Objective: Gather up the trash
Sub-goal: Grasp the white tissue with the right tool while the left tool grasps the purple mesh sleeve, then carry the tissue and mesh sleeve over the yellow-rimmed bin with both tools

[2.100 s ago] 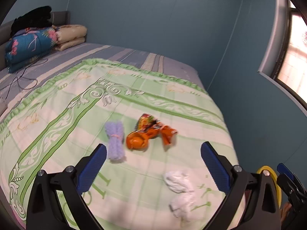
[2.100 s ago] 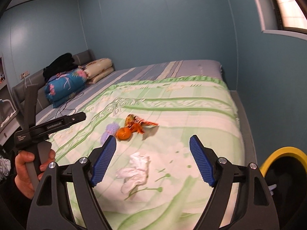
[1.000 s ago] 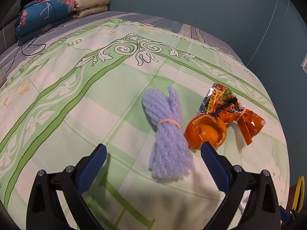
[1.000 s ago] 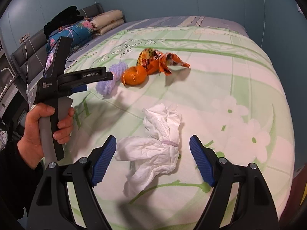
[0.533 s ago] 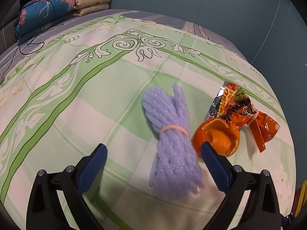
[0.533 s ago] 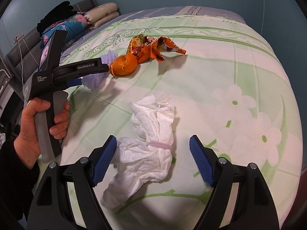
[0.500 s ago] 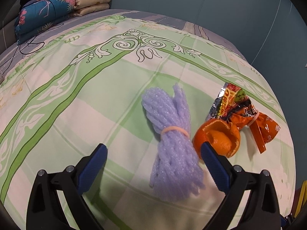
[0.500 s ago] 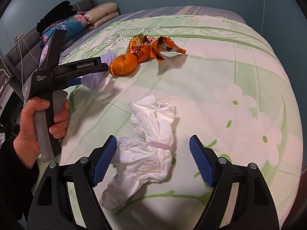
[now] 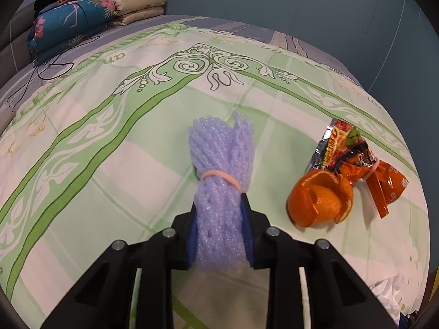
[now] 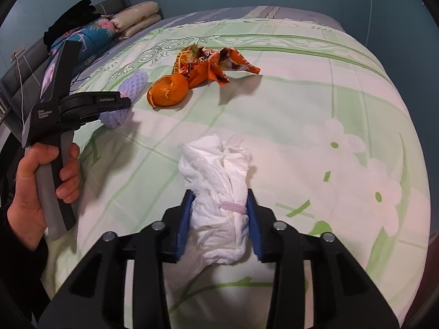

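My left gripper (image 9: 219, 219) is shut on a purple foam net bundle (image 9: 222, 170) tied with a rubber band, resting on the bed. An orange peel (image 9: 319, 203) and a crumpled orange snack wrapper (image 9: 354, 159) lie to its right. My right gripper (image 10: 219, 216) is shut on a white tissue wad (image 10: 219, 181) bound with a pink band. In the right wrist view the left gripper (image 10: 82, 104) holds the foam net (image 10: 131, 85), with the peel (image 10: 168, 90) and wrapper (image 10: 214, 63) beyond.
All lies on a green patterned bedspread (image 9: 109, 137). Folded blankets and pillows (image 9: 82, 19) are stacked at the head of the bed, with a black cable (image 9: 49, 65) nearby. Blue walls surround the bed.
Both grippers have moved forward and closed: the left on the purple foam net, the right on the white tissue wad. Before, both were open above them.
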